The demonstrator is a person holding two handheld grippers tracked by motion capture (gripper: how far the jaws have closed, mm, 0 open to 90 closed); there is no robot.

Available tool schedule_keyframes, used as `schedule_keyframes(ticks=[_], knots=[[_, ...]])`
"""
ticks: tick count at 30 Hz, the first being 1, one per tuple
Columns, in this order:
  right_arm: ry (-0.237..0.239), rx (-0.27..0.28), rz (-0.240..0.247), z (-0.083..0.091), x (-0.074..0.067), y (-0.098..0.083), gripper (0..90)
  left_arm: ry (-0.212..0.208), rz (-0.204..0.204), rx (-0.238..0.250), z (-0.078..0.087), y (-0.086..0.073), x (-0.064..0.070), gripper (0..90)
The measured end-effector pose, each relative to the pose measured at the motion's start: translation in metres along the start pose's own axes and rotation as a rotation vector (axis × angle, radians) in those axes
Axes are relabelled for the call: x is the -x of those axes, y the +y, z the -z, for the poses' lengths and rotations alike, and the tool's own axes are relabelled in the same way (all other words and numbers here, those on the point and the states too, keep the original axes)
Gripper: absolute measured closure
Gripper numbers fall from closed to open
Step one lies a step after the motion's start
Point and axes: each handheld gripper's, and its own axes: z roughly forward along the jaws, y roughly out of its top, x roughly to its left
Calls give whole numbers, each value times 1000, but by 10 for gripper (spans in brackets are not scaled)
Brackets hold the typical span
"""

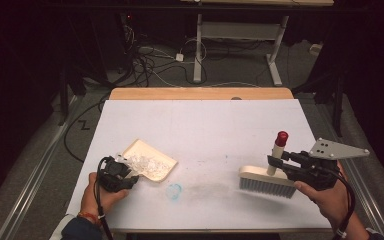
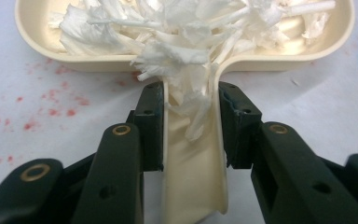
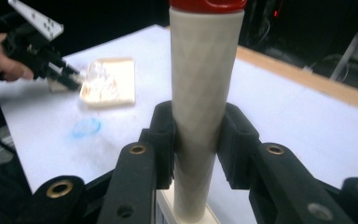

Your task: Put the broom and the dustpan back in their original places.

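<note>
A cream dustpan point(image 1: 152, 161) lies left of centre on the white table, heaped with white paper shreds point(image 2: 186, 32). My left gripper point(image 1: 126, 172) is shut on the dustpan's handle point(image 2: 193, 163), its pads pressed on both sides, and shreds spill down into the handle's channel. At the right, a cream hand brush point(image 1: 267, 181) with grey bristles stands on the table, its upright handle point(image 3: 203, 98) capped in red point(image 1: 281, 138). Around that handle my right gripper point(image 1: 276, 162) is shut. The right gripper view also shows the dustpan point(image 3: 108, 83) and the other gripper far off.
A blue smudge point(image 1: 174, 190) marks the white table point(image 1: 205, 120) between dustpan and brush, with a faint grey streak beside it. Red specks point(image 2: 42, 112) dot the surface left of the dustpan handle. Beyond the table's wooden far edge point(image 1: 200, 93) are cables and desk legs on the floor.
</note>
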Motion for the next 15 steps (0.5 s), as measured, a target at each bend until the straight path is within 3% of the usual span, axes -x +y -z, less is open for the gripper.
schedule_keyframes(ticks=[4,10,13,15], knots=[[1,-45,-19,-7,8,-4,700,2,13,-2,-5,1,2,625],[-25,-45,-38,-24,18,-8,698,-9,16,6,-7,1,10,485],[-55,-30,-34,-31,24,-7,681,-23,-9,2,-4,0,18,437],[-85,-19,-39,-38,28,-6,669,-54,-34,12,-2,-1,25,427]])
